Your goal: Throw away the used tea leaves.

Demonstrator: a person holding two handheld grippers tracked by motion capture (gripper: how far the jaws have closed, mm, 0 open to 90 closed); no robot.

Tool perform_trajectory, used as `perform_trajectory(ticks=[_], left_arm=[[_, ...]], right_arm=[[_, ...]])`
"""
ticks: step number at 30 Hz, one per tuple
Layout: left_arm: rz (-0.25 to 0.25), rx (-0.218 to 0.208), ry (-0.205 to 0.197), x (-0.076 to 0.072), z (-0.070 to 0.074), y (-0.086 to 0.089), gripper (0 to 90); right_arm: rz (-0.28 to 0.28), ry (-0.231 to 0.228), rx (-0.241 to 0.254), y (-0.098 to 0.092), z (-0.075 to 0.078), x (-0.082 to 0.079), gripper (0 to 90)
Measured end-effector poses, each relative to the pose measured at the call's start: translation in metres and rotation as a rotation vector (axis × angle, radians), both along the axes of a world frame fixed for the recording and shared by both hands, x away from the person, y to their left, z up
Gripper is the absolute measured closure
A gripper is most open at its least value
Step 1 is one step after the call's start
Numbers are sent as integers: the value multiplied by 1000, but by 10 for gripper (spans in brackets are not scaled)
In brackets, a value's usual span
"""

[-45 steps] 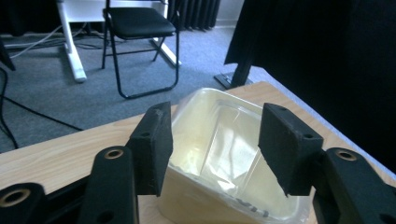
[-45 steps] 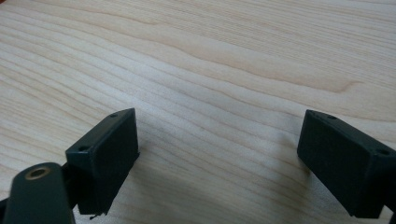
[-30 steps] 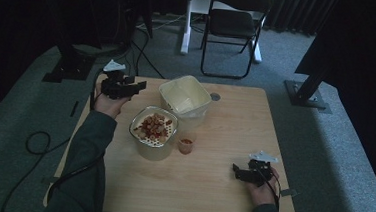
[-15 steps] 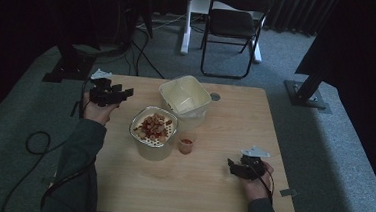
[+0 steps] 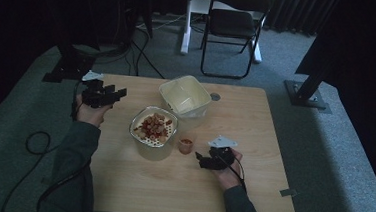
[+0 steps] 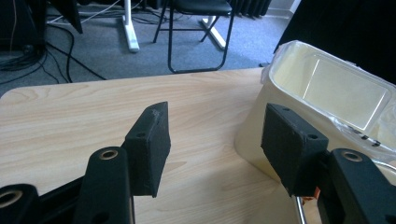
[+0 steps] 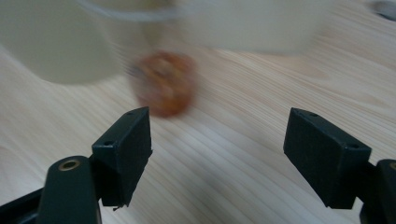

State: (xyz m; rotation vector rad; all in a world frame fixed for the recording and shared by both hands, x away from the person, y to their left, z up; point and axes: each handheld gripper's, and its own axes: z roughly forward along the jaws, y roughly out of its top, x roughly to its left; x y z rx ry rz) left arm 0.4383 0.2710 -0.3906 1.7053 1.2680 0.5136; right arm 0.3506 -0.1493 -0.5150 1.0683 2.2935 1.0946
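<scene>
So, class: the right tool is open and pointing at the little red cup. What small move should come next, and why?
Probably ease the right tool forward until the red cup sits between its jaws. The jaws stand open with bare table between them, and the cup is ahead, a bit left of centre.

Right gripper (image 7: pixel 217 154): two black jaws rise from 7 and 5 o'clock and stand wide apart with only bare wood between the pads; they have just been opening.

Left pad (image 7: pixel 125 149): black block with small screw holes, on an arm with a brass-ringed hole.

Right pad (image 7: pixel 322 156): matching block, angled inward.

Cup (image 7: pixel 163 84): small, round, orange-red, blurred, at 11 o'clock, beyond the left pad's tip and clear of it.

Tub (image 7: pixel 60 46): pale cream wall at 10 o'clock, blurred, just beside the cup.

Second tub (image 7: pixel 252 28): pale, at 12 o'clock, blurred.

Table (image 7: pixel 243 140): light wood, grain running diagonally.
</scene>
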Motion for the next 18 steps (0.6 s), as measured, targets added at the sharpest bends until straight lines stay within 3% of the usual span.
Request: perform_trajectory(ticks=[4,7,13,18], left_arm=[[-1,-5,3,-1,-4,0,425],[-2,-4,2,-1,-5,0,425],[-20,1,-8,-2,-5,-2,424],[-61,-21,-23,-3,-5,-3,400]], right_arm=[[71,6,84,18,-1,10,221],[91,11,136,28,-3,19,218],[118,-4,187,39,-2,34,291],[128,-13,174,39,3,35,339]])
